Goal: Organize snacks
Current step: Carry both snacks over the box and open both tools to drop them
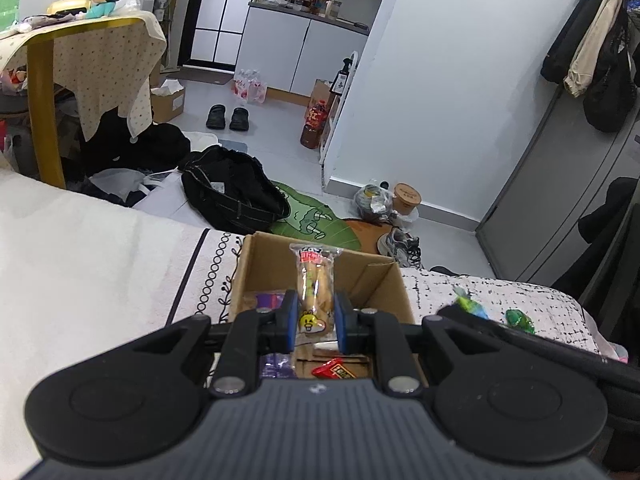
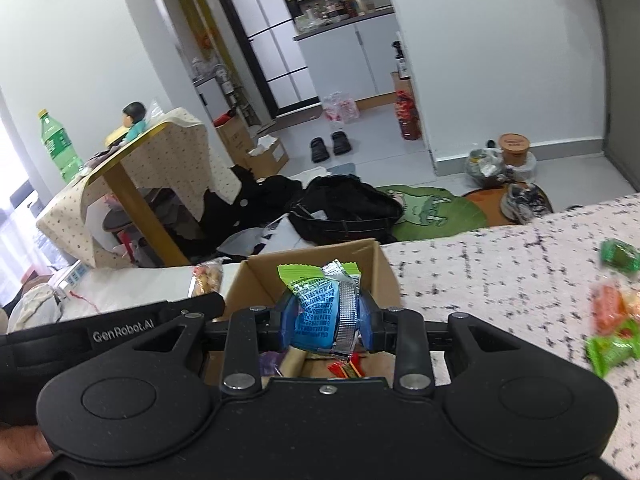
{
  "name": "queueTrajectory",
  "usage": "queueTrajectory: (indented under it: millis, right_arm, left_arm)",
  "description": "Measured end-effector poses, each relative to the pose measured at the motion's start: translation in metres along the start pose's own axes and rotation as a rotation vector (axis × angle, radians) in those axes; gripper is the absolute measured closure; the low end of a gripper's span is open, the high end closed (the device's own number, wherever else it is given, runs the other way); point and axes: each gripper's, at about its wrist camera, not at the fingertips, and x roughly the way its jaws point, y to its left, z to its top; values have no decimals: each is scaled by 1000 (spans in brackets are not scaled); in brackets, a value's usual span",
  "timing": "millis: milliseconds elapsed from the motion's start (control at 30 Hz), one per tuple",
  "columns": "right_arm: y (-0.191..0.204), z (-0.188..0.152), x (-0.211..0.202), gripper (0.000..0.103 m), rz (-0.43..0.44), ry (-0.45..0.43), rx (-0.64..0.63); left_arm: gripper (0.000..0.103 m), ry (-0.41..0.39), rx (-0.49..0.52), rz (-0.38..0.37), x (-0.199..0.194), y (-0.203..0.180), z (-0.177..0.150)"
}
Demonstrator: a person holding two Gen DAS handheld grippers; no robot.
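A: We have the left gripper (image 1: 316, 316) pinching a clear-wrapped biscuit stick (image 1: 314, 280), which stands upright between the blue pads (image 1: 289, 316) over the open cardboard box (image 1: 272, 258).

B: And our right gripper (image 2: 326, 314) is clamped on a blue and green snack packet (image 2: 316, 304), squeezed between its pads (image 2: 285, 320), over the same cardboard box (image 2: 376, 264).

A: The box sits at the bed's far edge. Inside it we see a red wrapper (image 1: 334, 370) on the bottom and a purple packet (image 1: 269, 301) by the left wall.

B: On the speckled bedspread (image 2: 500, 264), right of the box, we see loose green candies (image 2: 618, 254) and an orange packet (image 2: 608, 312) near the right edge, well apart from the box.
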Motion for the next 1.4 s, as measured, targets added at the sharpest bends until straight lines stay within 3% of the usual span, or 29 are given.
queueTrajectory:
  millis: [133,233,533,933,1200,1400]
  right_arm:
    - [-1,3,16,65,18,32,-6]
    - [-9,4,18,53,-6,26,15]
    - [-41,-2,8,52,-48,30,93]
    - [-66,-14,-15,44,-79,34,137]
    - [-86,-20,-37,38,-105,26,165]
    - [-98,-20,-59,24,-118,4,162]
  left_arm:
    - [85,15,-10,8,7,7,0]
    - [85,27,-15,2,12,9,0]
    - [85,53,-19,-43,26,0,-5]
    - [65,50,-35,-42,22,-14,-8]
    - [41,72,-17,-34,18,-32,-14]
    - [34,79,4,-11,13,-47,-19]
